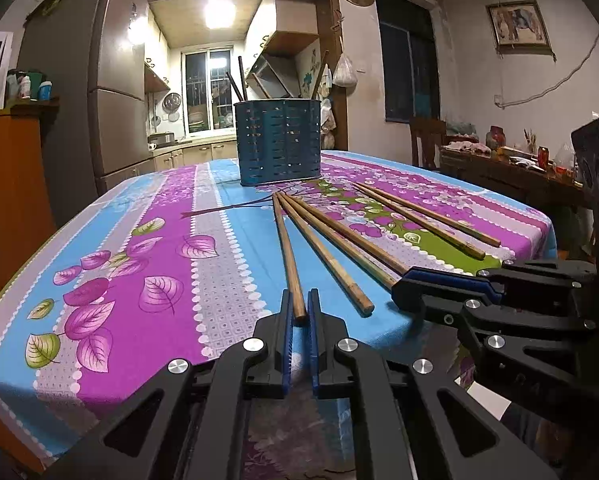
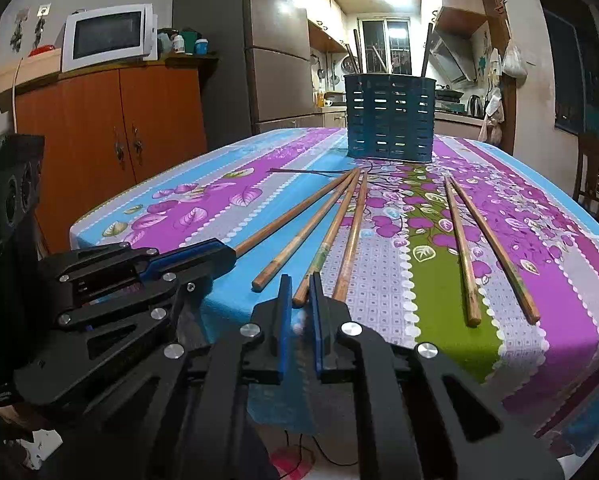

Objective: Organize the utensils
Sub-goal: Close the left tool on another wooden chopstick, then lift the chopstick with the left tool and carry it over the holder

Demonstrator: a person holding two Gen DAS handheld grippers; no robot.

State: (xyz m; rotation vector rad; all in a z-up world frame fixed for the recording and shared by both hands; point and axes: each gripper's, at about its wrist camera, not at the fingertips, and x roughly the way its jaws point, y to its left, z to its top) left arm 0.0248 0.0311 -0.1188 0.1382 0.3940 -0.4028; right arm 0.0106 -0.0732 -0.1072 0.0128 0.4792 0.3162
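Wooden chopsticks (image 2: 331, 220) are lying fanned on the table (image 1: 147, 240) before the blue holder (image 1: 277, 142). We are pinching one chopstick end in each closed gripper: left (image 1: 299, 312), right (image 2: 300, 300). Next, we judge, lifting both and tipping them into the holder.

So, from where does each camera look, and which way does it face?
Left wrist: on the left gripper, facing the blue utensil holder across the table; jaws shut on a chopstick; right gripper at right.
Right wrist: on the right gripper, same direction; left gripper at left.
Shared: holder, chopsticks, floral tablecloth.
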